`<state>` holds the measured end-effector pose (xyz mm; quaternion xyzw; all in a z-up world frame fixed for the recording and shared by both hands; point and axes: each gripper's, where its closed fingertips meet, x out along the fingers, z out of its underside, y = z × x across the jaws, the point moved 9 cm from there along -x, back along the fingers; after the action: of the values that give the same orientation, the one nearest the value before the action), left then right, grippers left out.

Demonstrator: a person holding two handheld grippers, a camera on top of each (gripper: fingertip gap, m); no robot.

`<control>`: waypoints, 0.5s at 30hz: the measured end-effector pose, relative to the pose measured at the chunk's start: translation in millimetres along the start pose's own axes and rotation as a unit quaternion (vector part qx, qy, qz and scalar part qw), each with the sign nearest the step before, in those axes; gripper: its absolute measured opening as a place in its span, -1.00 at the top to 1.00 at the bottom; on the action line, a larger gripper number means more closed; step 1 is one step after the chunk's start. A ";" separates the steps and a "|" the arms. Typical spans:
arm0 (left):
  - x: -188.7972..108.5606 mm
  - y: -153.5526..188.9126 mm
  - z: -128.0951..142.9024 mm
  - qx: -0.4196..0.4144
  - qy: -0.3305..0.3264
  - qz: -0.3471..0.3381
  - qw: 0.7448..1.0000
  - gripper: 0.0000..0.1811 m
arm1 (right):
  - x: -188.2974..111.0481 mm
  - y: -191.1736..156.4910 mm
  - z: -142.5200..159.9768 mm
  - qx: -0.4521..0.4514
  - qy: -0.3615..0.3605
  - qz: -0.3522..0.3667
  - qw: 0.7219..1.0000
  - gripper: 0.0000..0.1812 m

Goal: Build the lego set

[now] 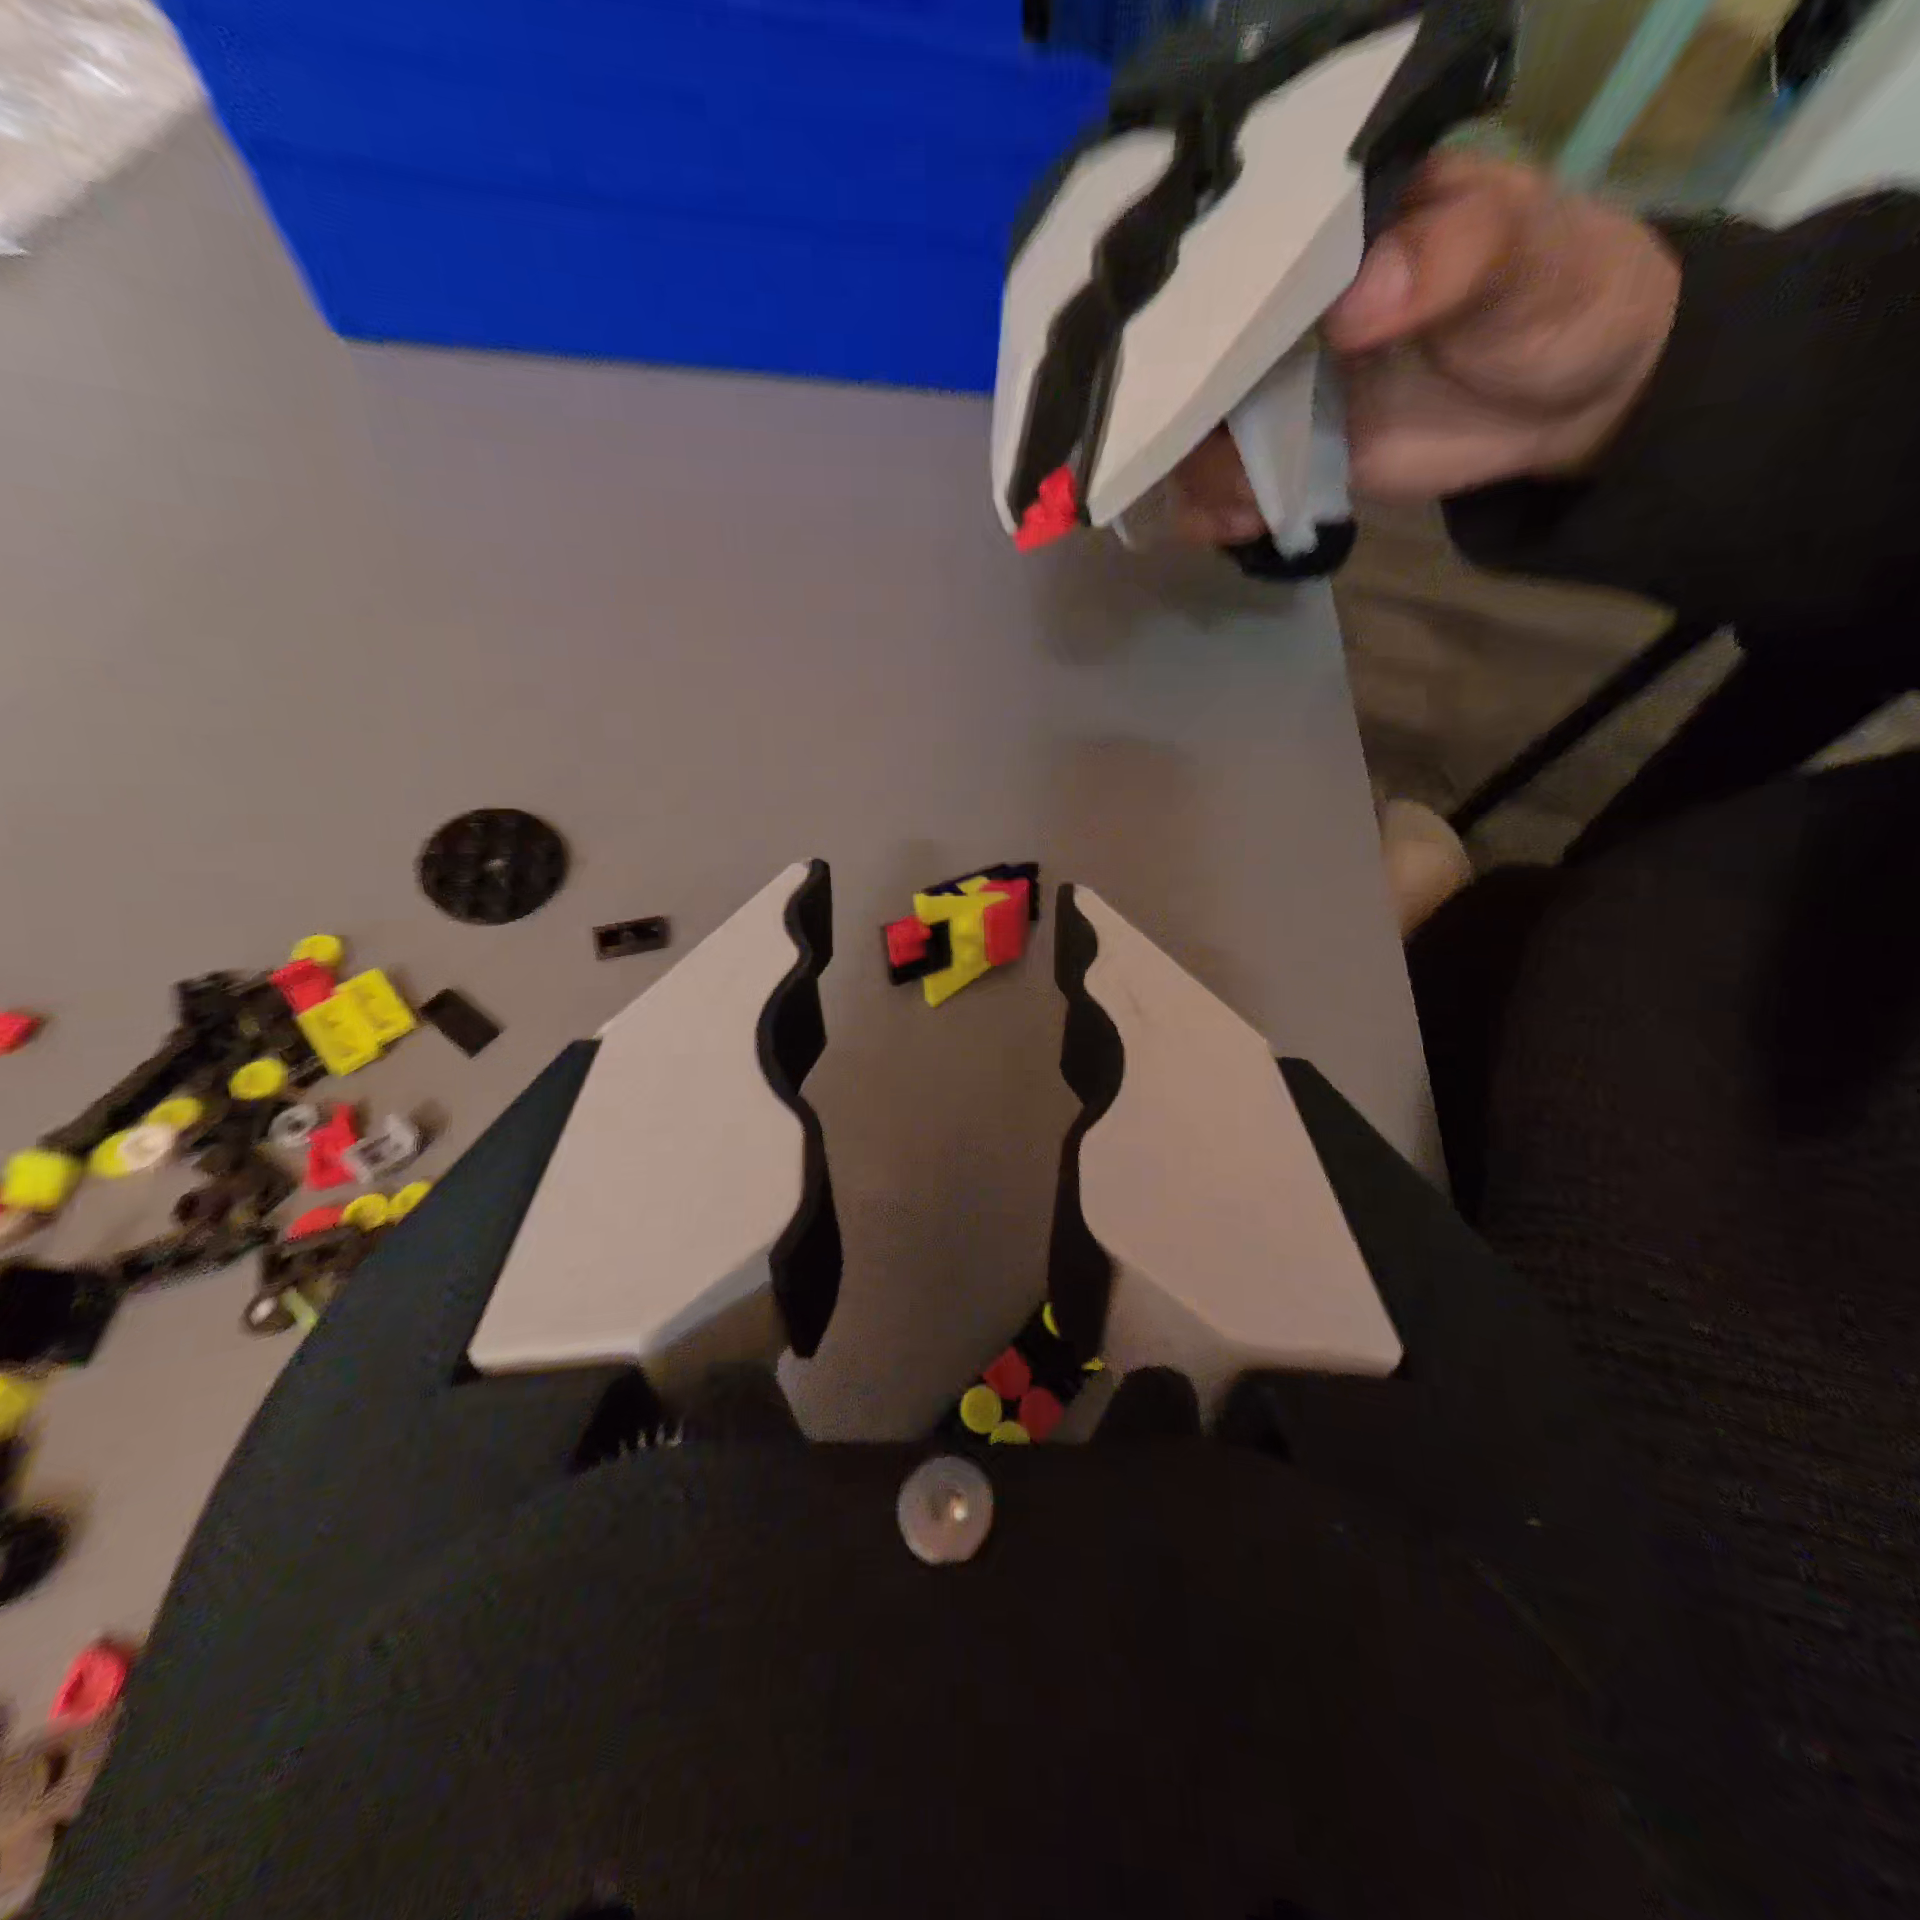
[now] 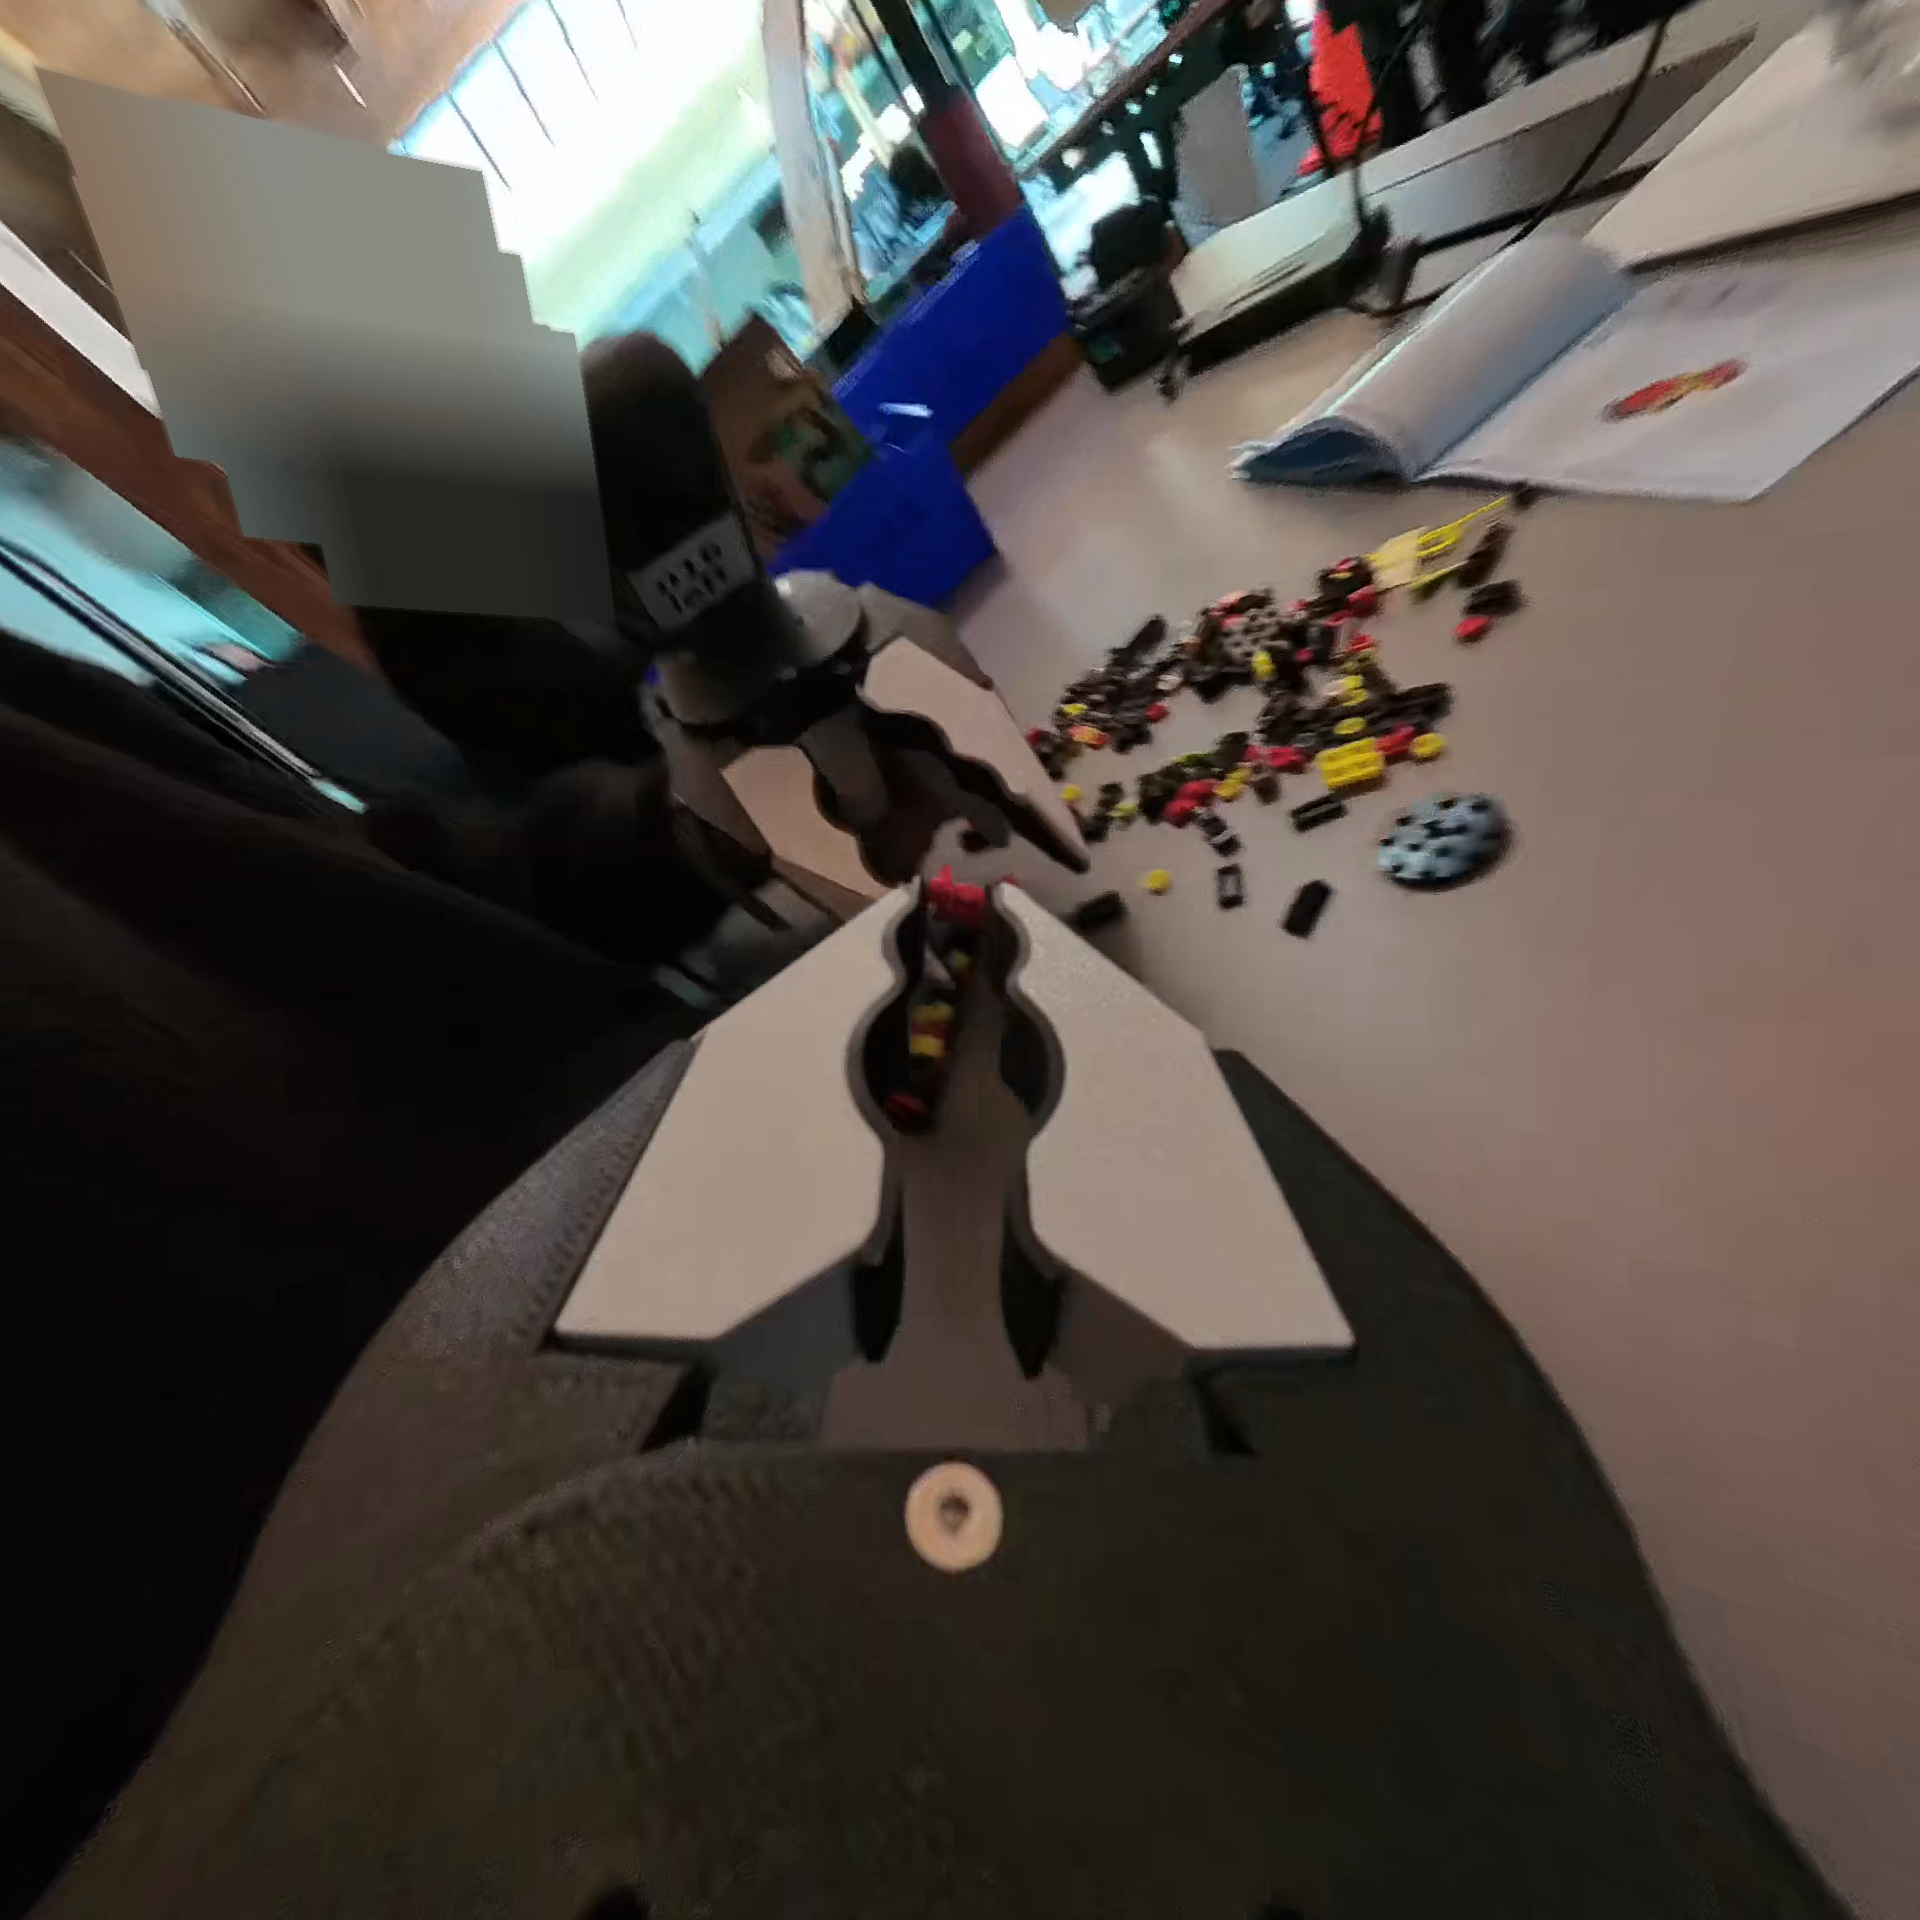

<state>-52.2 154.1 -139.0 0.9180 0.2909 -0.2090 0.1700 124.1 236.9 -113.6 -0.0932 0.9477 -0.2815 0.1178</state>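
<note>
Looking along the left gripper [image 1: 943, 914] in the left wrist view, its two grey fingers stand wide apart with nothing between them. Just beyond the tips, on the grey surface [image 1: 623, 623], lies a small part-built assembly [image 1: 966, 932] of yellow, red, blue and black bricks. To the left spreads a loose pile of pieces [image 1: 260, 1122] in black, yellow and red, with a round black plate [image 1: 492, 864] and two small black tiles between the pile and the gripper. Only this view shows the assembly in the open. It also shows the right gripper [image 1: 1049, 514] from outside, up in the air at upper right, held by a hand [image 1: 1496, 332] in a dark sleeve, its tips pinched on a small red brick [image 1: 1047, 509]. A blue bin [image 1: 644, 177] stands at the far side of the surface.

From the right wrist view, the right gripper [image 2: 958, 899] is nearly closed, with the red brick [image 2: 956, 896] clamped at its very tips. The left gripper [image 2: 997, 821] appears just beyond, angled down toward the surface [image 2: 1455, 1143]; its opening is hard to judge from here. This view alone shows the whole pile of pieces [image 2: 1288, 707], the round plate [image 2: 1444, 840] near it, and an open instruction booklet [image 2: 1558, 395] lying farther back. The blue bin [image 2: 914, 499] is behind the left gripper. Much of the frame is motion-blurred.
</note>
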 end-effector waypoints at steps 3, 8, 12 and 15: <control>22.4 0.6 -4.0 0.030 -0.086 0.051 0.995 0.51 | -12.0 -5.0 7.6 -0.070 -0.004 0.026 0.997 0.90; 52.2 -6.1 -10.5 0.094 -0.220 0.105 0.965 0.52 | -26.2 -8.8 31.2 -0.138 -0.073 0.057 0.986 0.90; 61.3 -7.8 -12.7 0.118 -0.293 0.127 0.940 0.65 | -17.7 -13.4 56.6 -0.251 -0.169 0.051 0.952 0.89; 58.7 -9.2 -13.8 0.116 -0.327 0.128 0.929 0.73 | -4.8 -17.5 65.3 -0.300 -0.197 0.037 0.933 0.89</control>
<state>-10.2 194.4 -157.3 0.8417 0.0726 -0.5061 0.1738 148.6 190.2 -156.2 -0.1422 0.9486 0.0441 0.2793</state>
